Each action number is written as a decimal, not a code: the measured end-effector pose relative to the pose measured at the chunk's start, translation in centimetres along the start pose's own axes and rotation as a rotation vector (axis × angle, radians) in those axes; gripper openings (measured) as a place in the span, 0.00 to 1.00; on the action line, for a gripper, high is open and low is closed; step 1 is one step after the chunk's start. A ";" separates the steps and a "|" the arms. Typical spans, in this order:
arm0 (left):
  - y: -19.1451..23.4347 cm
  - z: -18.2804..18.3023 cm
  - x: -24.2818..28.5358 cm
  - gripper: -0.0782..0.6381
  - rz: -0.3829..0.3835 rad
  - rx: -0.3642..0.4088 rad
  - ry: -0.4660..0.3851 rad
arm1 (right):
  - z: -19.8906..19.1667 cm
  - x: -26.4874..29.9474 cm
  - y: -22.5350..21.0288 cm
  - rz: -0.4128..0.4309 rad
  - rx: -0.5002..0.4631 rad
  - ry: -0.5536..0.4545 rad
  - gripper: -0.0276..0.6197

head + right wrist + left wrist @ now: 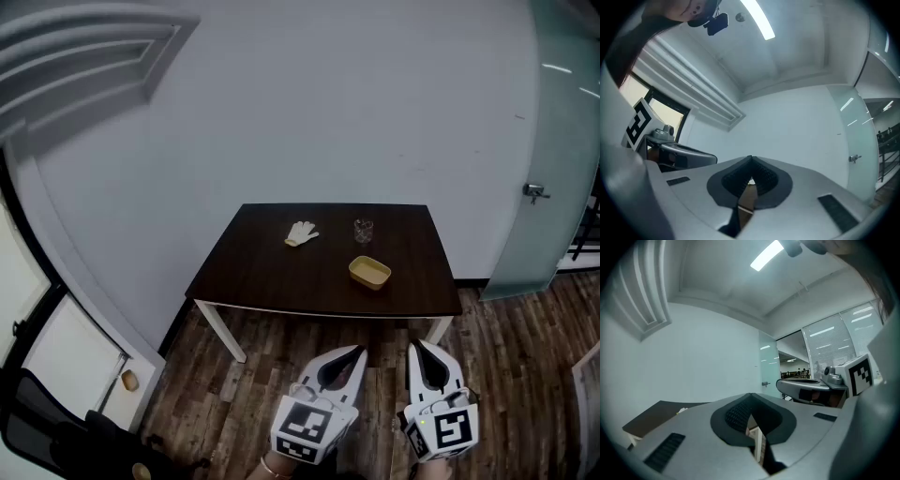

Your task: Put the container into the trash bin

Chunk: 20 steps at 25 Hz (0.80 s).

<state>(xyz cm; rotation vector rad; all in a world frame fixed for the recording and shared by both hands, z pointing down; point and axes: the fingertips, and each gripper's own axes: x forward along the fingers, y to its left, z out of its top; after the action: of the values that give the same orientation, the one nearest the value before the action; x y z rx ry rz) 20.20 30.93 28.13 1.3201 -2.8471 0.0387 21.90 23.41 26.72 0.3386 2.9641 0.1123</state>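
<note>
A shallow yellow container point(370, 272) sits on the dark table point(253, 272), toward its right front. Both grippers are held low, in front of the table's near edge and short of it. My left gripper point(360, 350) is shut, its jaws meeting at the tip with nothing held. My right gripper point(414, 344) is shut and empty too. In the left gripper view the jaws point(750, 395) point over a corner of the table point(651, 414). In the right gripper view the jaws point(750, 159) face the pale wall. A dark bulky shape point(66, 441) at the lower left may be the bin; I cannot tell.
A white glove point(301, 233) and a small clear glass point(363, 230) stand at the table's back. The table has white legs point(223, 333) on a wood floor. A frosted glass door point(553, 178) is at the right, and white cabinet panels point(66, 361) at the left.
</note>
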 end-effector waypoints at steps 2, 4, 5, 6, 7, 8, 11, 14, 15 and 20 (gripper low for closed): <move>1.2 -0.3 0.3 0.13 0.000 -0.007 0.000 | -0.4 0.9 0.3 -0.006 0.001 0.002 0.05; 2.5 -0.5 0.8 0.13 0.000 -0.014 -0.001 | -0.7 2.0 0.4 -0.016 0.008 -0.006 0.05; 3.3 -0.6 1.2 0.13 0.001 -0.017 -0.001 | -0.8 2.7 0.4 -0.020 0.013 -0.011 0.05; 4.1 -0.6 1.7 0.13 0.000 -0.020 -0.001 | -0.9 3.5 0.3 -0.024 0.016 -0.015 0.05; 4.9 -0.6 2.2 0.13 -0.001 -0.022 0.000 | -1.0 4.4 0.2 -0.028 0.020 -0.017 0.05; 5.7 -0.7 2.7 0.13 -0.004 -0.024 0.001 | -1.3 5.3 0.1 -0.033 0.023 -0.017 0.05; 8.5 -1.1 4.1 0.13 -0.013 -0.030 0.005 | -2.1 8.2 0.0 -0.046 0.033 -0.011 0.05; 11.4 -1.3 5.6 0.13 -0.020 -0.035 0.006 | -2.8 11.4 -0.2 -0.060 0.034 -0.005 0.05; 12.4 -1.3 6.1 0.13 -0.022 -0.036 0.004 | -2.9 12.4 -0.3 -0.065 0.037 -0.006 0.05; 16.4 -1.6 8.2 0.13 -0.030 -0.048 0.009 | -3.6 16.7 -0.5 -0.096 0.052 -0.010 0.05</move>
<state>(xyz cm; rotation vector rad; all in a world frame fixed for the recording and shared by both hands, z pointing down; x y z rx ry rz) 2.41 35.33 29.53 1.3499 -2.8014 -0.0243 5.11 26.52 27.79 0.2027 2.9708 0.0216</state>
